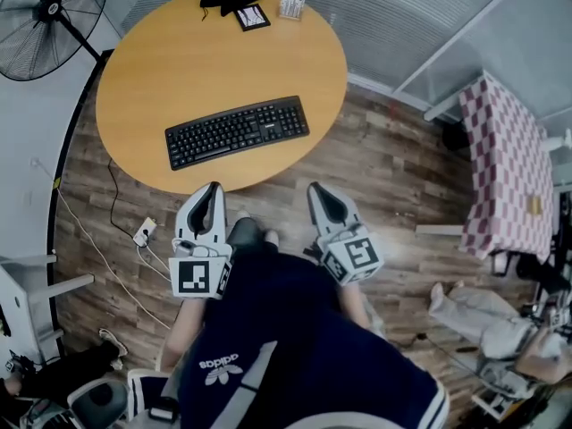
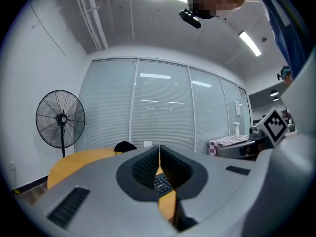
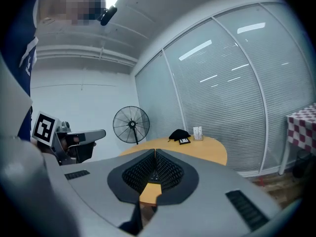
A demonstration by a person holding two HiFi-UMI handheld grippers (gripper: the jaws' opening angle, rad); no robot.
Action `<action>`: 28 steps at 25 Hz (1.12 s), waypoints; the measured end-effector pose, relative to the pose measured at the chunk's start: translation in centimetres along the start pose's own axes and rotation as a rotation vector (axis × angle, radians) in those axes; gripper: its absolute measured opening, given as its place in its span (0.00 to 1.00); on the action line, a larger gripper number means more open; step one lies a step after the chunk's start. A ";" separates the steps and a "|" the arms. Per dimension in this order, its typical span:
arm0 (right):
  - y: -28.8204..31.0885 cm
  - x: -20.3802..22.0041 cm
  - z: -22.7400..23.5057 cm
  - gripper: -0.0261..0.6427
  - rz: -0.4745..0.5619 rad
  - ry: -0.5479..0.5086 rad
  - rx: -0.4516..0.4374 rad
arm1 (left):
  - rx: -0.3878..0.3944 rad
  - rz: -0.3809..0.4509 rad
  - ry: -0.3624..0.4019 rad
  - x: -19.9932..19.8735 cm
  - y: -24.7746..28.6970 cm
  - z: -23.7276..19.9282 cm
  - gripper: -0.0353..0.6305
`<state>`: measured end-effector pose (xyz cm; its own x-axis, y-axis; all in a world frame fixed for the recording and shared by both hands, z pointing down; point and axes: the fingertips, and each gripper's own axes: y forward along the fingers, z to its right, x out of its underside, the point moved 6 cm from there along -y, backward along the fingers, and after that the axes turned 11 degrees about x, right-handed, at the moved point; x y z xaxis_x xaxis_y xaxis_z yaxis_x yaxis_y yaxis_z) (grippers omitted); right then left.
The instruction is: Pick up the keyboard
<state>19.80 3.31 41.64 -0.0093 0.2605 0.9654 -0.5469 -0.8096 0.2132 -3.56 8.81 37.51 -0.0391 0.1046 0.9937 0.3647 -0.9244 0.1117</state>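
Your left gripper (image 1: 213, 191) and right gripper (image 1: 315, 191) both have their jaws pressed together with nothing between them, held side by side just short of the edge of the desk (image 1: 161, 70). You are at the approach step: the keyboard (image 1: 237, 131) lies flat on the desk ahead, untouched. Next you will likely need to open the jaws and reach forward to its ends.
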 end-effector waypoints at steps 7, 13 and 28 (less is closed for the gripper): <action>3.1 -0.3 0.8 0.05 -0.020 0.028 0.003 | -0.006 -0.021 -0.027 0.9 1.8 -2.3 0.07; 8.3 -2.0 1.5 0.05 -0.031 0.016 0.004 | -0.021 -0.010 -0.053 -0.2 4.8 -6.5 0.07; 17.3 -3.6 0.4 0.05 -0.056 0.003 0.054 | -0.027 -0.053 -0.091 0.9 8.6 -15.5 0.07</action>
<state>10.71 -11.90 41.97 0.0175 0.3077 0.9513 -0.5007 -0.8209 0.2747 -14.88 -4.70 39.34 0.0270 0.1856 0.9822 0.3392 -0.9260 0.1657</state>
